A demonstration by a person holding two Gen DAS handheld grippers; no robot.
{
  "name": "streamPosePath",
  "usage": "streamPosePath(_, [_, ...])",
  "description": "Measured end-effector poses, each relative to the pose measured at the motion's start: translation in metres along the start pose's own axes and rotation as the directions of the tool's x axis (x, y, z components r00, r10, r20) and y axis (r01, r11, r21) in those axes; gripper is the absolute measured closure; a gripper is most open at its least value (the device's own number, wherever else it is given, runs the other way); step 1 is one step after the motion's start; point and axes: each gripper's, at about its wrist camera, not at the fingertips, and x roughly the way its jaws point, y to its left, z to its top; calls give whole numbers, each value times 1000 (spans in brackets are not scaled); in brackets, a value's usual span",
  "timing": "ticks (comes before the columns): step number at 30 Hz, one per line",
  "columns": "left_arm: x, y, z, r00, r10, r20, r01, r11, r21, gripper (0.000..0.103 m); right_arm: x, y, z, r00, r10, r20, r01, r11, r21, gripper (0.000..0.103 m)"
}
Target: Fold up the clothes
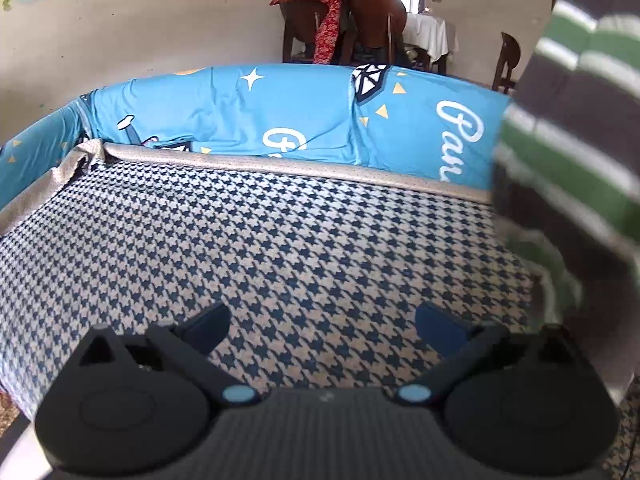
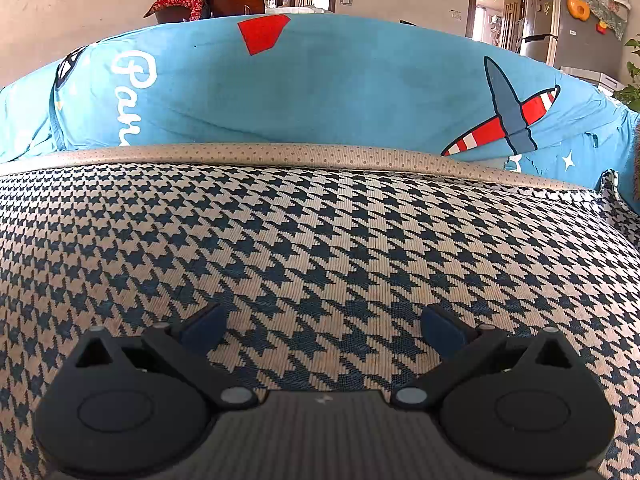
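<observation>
Two tools show, one in each wrist view, and both stand with their blue-padded fingers spread wide apart and nothing between them. The left tool (image 1: 322, 326) hangs above a houndstooth seat cover (image 1: 256, 248) in dark blue and beige, which spreads across the seat of a sofa. At the right edge of that view a striped garment (image 1: 576, 152) hangs close to the lens, blurred, with bands of green, white and dark grey or brown; it fills that side from top to bottom, and what holds it up cannot be told. It is beside the left tool's right finger (image 1: 440, 322) but apart from it. The right tool (image 2: 322, 326) sits low over the same houndstooth cover (image 2: 320, 240), so near that the weave shows plainly, and the striped garment does not appear in that view. Behind the seat a beige dotted border (image 2: 304, 154) runs along the back edge of the cover. Above it rises the sofa back, draped in a bright blue sheet (image 2: 340, 84) printed with white script, a red shape, stars and a red-and-white striped aeroplane (image 2: 508, 120). Beyond the sofa, dark wooden chairs (image 1: 372, 20) stand by a pale wall, with a red patterned cloth (image 1: 320, 12) thrown over one. At the far right of the right wrist view stands a grey refrigerator (image 2: 560, 24) with bright magnets.
</observation>
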Motion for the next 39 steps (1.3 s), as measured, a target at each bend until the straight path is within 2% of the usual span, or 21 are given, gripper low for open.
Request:
streamPosePath(11, [-1,-6,0,1000,-28,-3,28,1000,10,0,0,0,0,1000,0,0,0,1000,0,0])
streamPosePath(28, [12,-28,-6,994,-74,-86,77,996,33,0,0,0,-1,1000,-4,2,4,1000,1,0])
streamPosePath(39, [16,-38,-7,991,-82,-109,88,995,55,0,0,1,0,1000,-4,0,4,1000,2,0])
